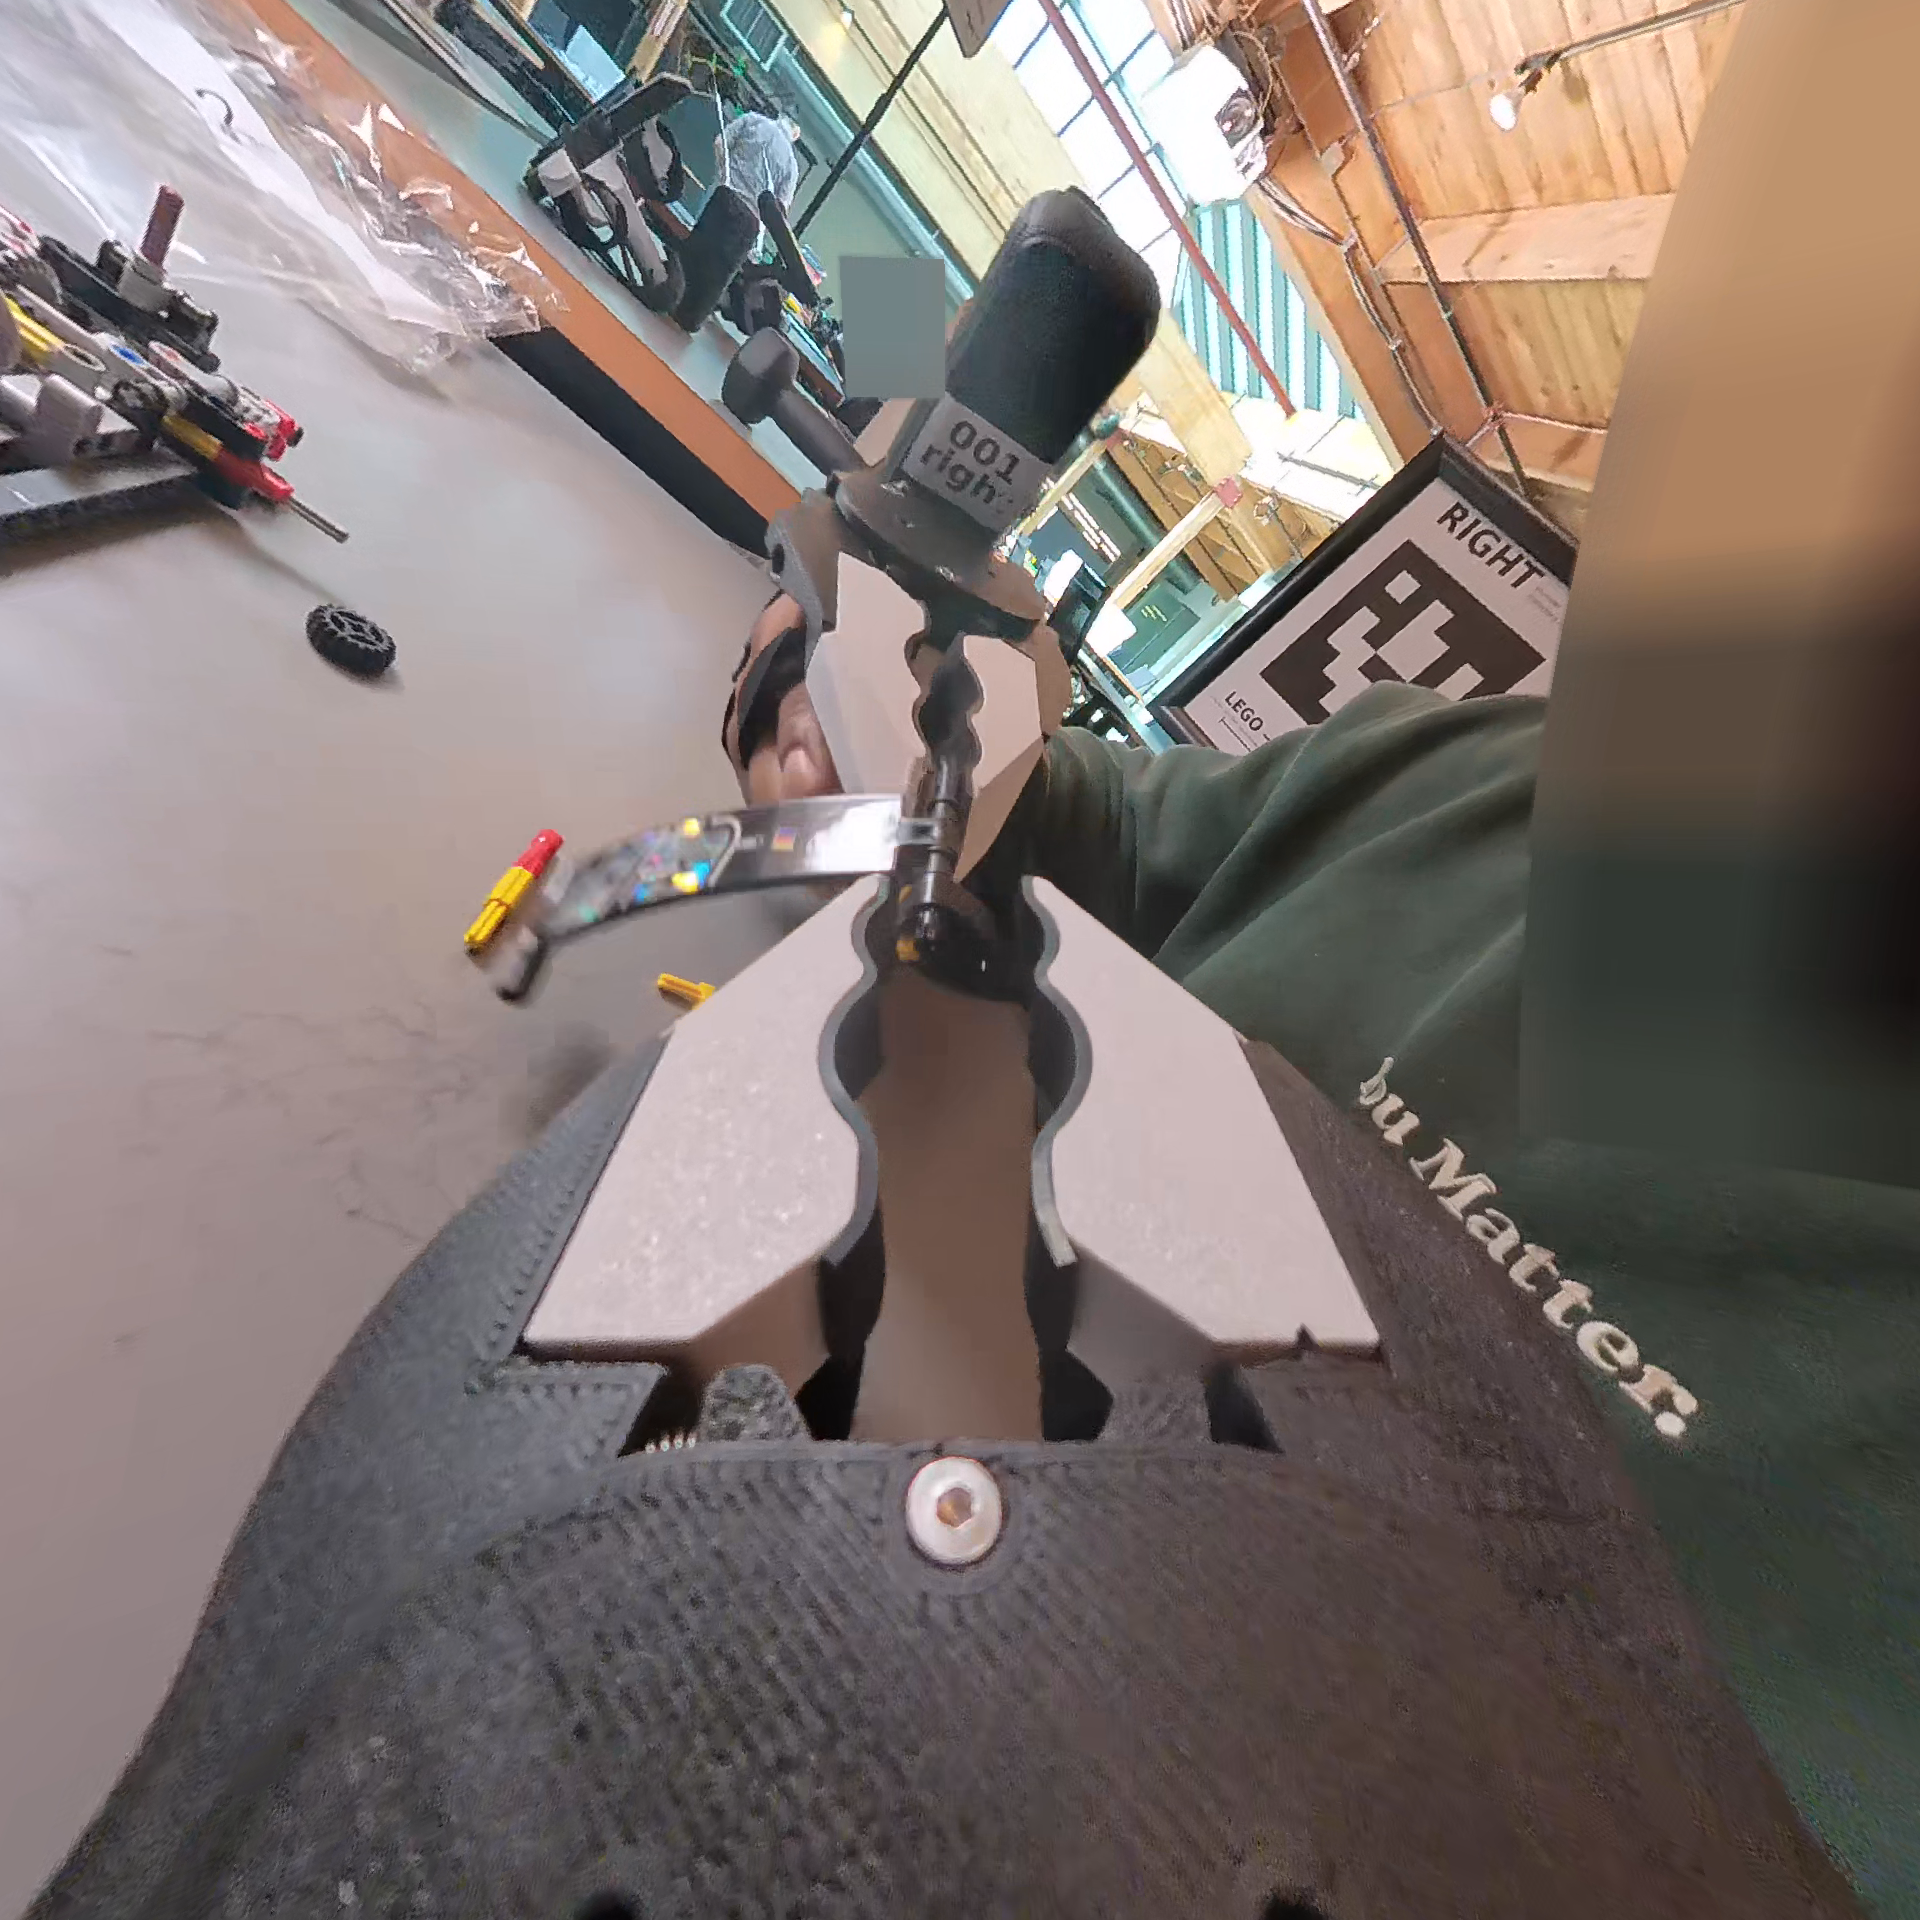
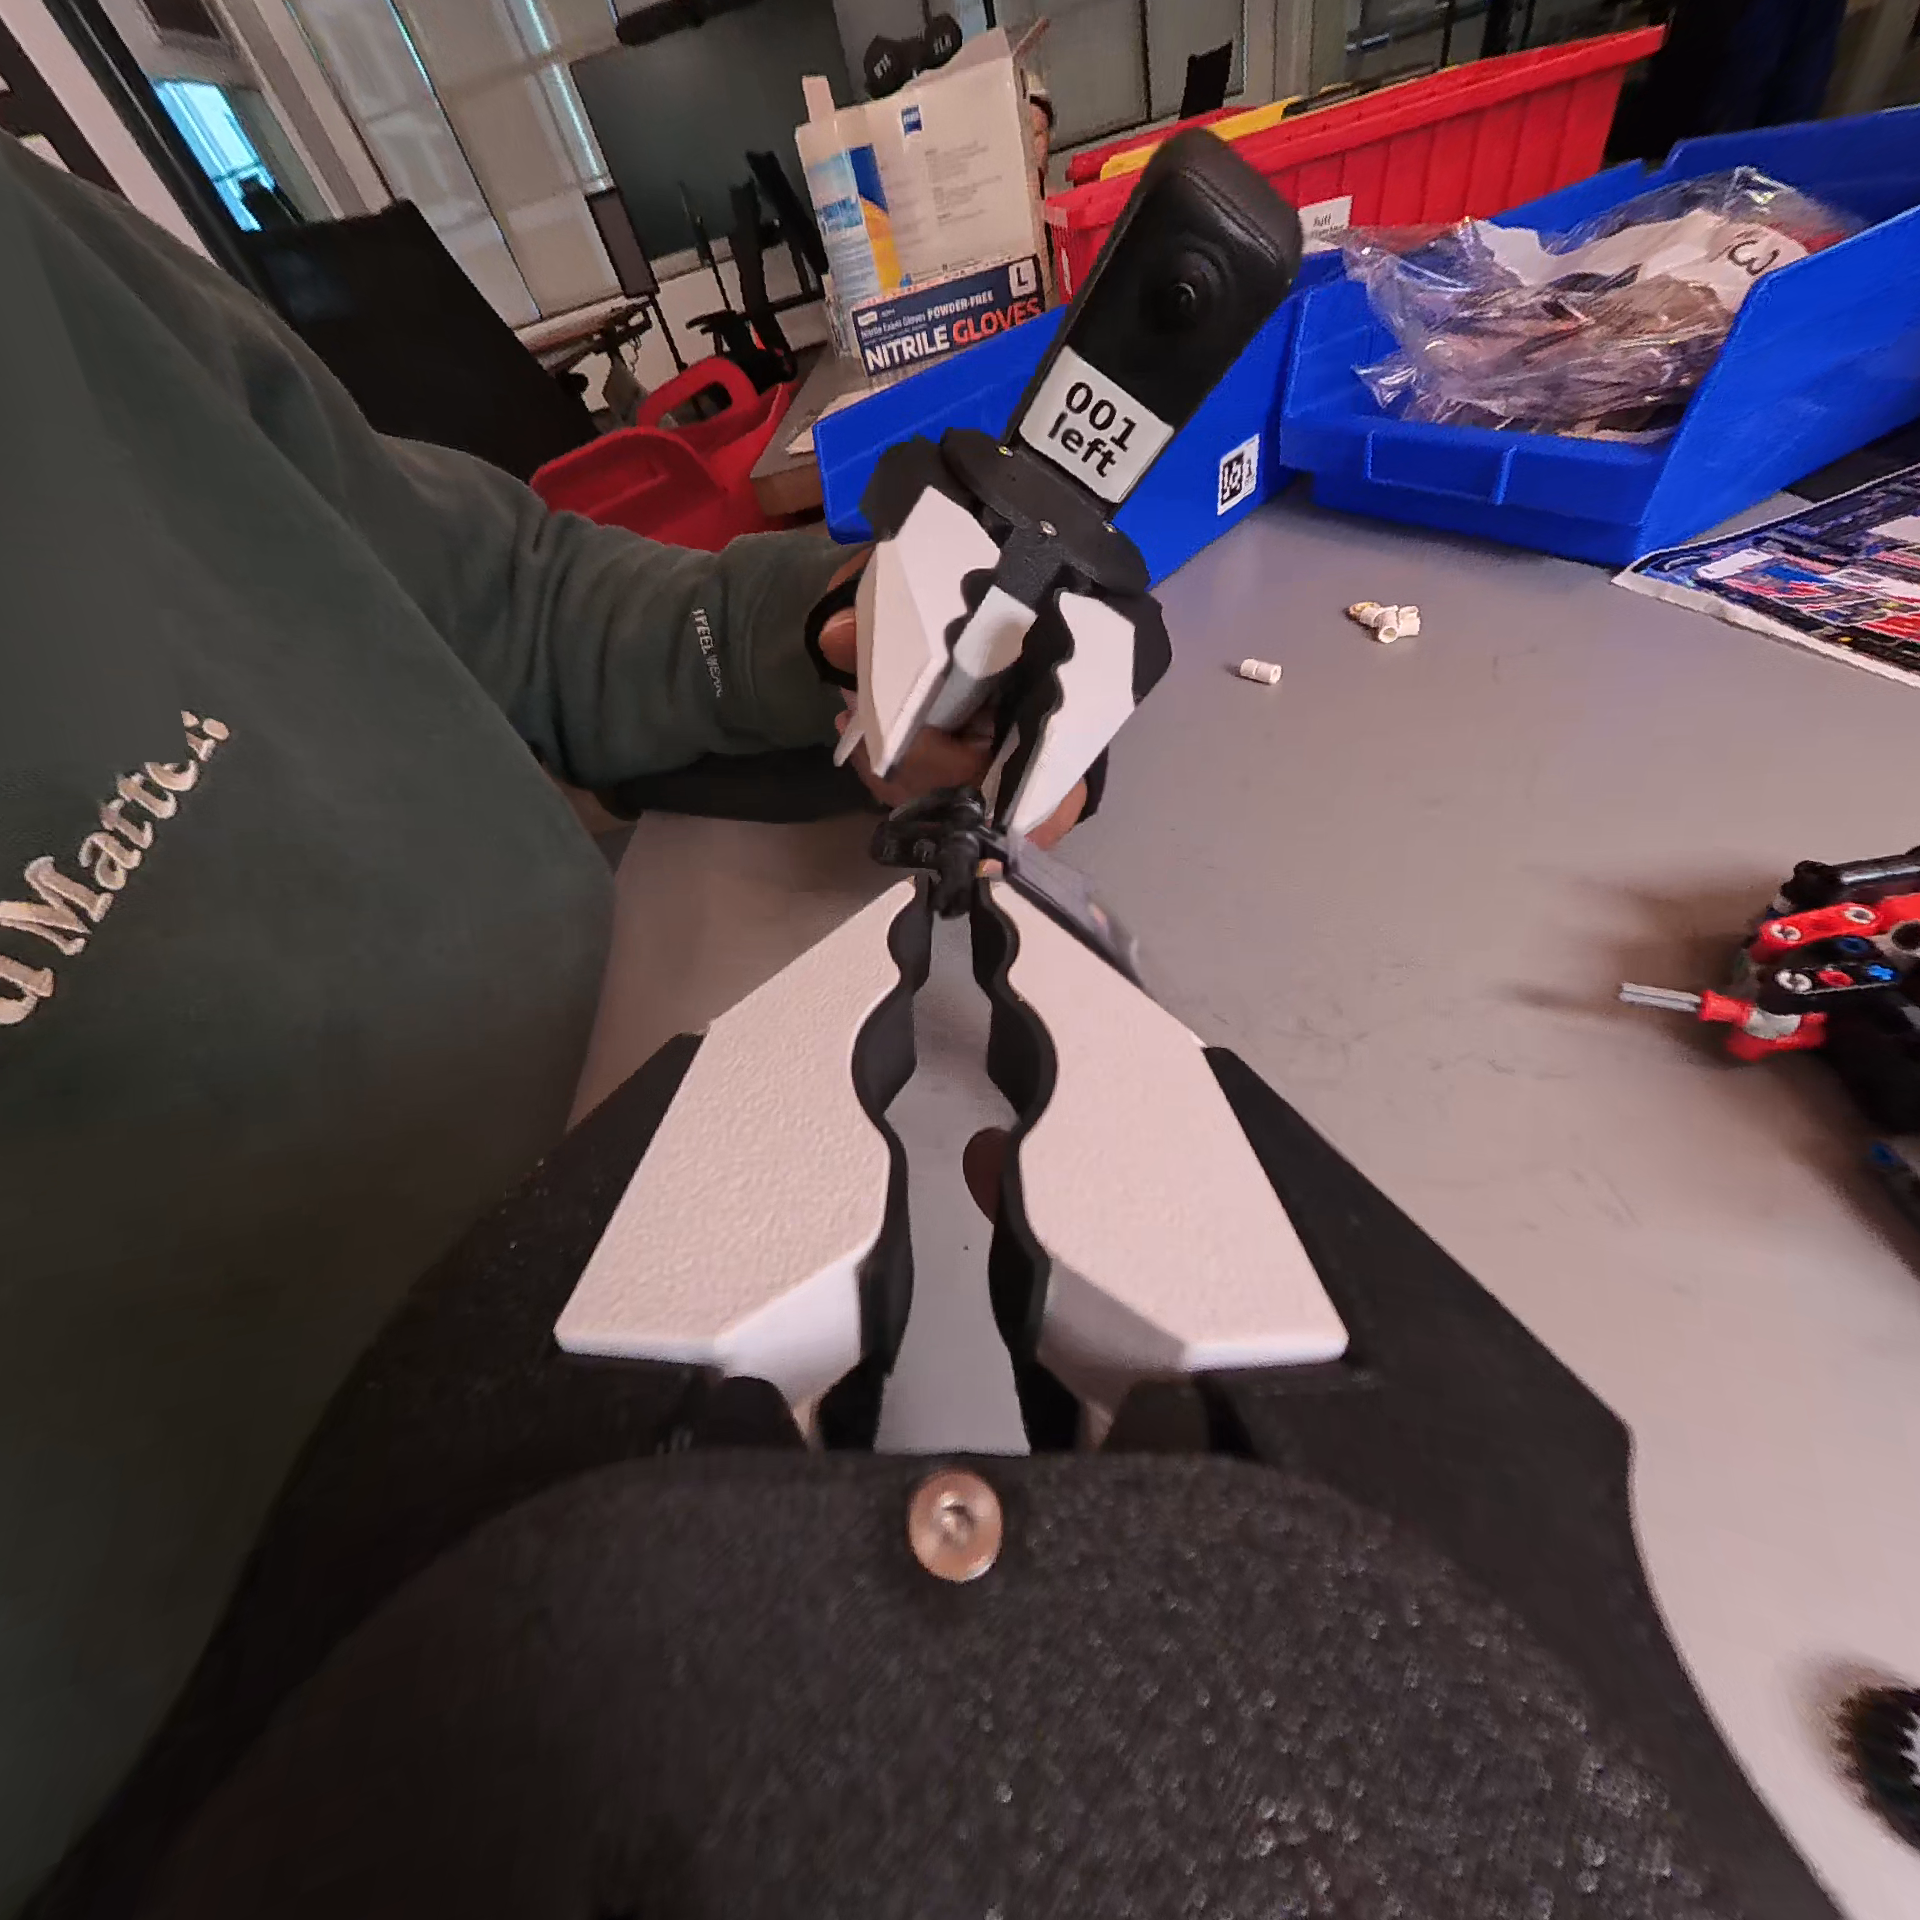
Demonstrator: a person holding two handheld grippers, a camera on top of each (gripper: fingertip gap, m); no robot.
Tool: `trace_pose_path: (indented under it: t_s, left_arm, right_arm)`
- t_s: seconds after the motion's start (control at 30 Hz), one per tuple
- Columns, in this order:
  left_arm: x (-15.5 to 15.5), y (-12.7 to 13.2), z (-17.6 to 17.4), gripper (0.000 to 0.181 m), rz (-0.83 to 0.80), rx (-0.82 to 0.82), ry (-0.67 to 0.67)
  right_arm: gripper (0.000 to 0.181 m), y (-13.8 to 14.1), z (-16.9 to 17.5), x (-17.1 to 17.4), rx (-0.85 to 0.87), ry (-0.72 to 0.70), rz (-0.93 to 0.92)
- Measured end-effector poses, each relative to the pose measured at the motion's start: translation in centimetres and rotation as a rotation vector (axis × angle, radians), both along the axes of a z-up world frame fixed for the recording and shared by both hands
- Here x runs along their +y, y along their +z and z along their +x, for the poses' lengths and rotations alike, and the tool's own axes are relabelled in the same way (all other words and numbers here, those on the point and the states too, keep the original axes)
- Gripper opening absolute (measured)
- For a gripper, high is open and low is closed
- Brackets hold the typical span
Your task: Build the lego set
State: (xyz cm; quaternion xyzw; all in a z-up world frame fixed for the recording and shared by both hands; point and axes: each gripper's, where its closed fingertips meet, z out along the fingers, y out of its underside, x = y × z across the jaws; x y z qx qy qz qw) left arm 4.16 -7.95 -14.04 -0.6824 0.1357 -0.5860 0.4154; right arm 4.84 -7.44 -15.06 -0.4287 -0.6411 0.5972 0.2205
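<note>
Both grippers meet tip to tip over the grey table (image 1: 260, 1039), holding one small black Lego sub-assembly (image 1: 940, 914) between them. A curved black panel with shiny stickers (image 1: 727, 852) sticks out from it to the left, above the table. My left gripper (image 1: 951, 909) is closed around the knobby black end. My right gripper (image 2: 951, 883) is shut on the same black part (image 2: 935, 831), with the panel's edge (image 2: 1060, 904) just right of its tips. The partly built model (image 1: 135, 353) lies far left; it also shows in the right wrist view (image 2: 1829, 977).
A red-and-yellow pin (image 1: 514, 883), a yellow pin (image 1: 686, 987) and a black gear (image 1: 351, 641) lie on the table. Clear plastic bags (image 1: 343, 208) lie behind the model. Small white pieces (image 2: 1382, 620), an instruction booklet (image 2: 1818, 582) and blue bins (image 2: 1558, 416) are at the right. A person's green sleeve (image 2: 468, 623) is close. The grippers are tip to tip, or close to it.
</note>
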Motion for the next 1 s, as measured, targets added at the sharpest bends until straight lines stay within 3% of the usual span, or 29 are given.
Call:
trace_pose_path:
  t_s: [0.2, 0.43, 1.0]
  left_arm:
    - [-0.7, -0.9, 1.0, 0.033, 0.029, 0.083, -0.038]
    - [-0.7, -1.4, 1.5, 0.02, 0.033, 0.141, -0.043]
    - [-2.0, -3.7, 2.8, 0.019, -0.148, 0.111, -0.191]
  right_arm:
    - [0.004, 0.2, -0.1, 0.0, 0.01, -0.004, -0.037]
    - [0.004, 0.1, -0.2, -0.2, 0.014, -0.011, -0.021]
    - [0.004, -2.4, 0.8, -1.6, -0.092, 0.082, 0.061]
